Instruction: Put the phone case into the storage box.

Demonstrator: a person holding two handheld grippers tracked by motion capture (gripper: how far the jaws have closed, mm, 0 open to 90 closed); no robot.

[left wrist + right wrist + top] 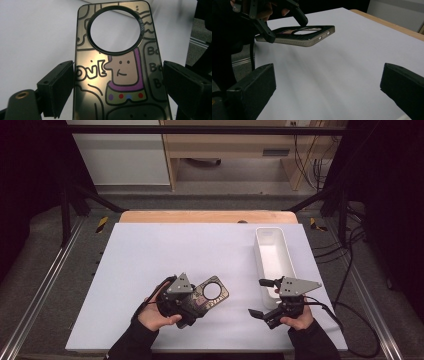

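A phone case (212, 294) with a round camera hole and a cartoon print is held just above the white table sheet (175, 245), near the front centre. My left gripper (196, 301) is shut on its long sides. In the left gripper view both jaws press the edges of the case (117, 82). The right gripper view shows the case (297, 37) hanging clear of the sheet, in the left gripper (285, 29). My right gripper (257, 297) stands open at the front right, jaws wide apart over bare sheet (327, 85), nothing between them.
A long white tray (289, 255) lies at the right of the sheet, just beyond the right gripper. A wooden table edge (200, 216) runs along the far side. Cables trail off the right side.
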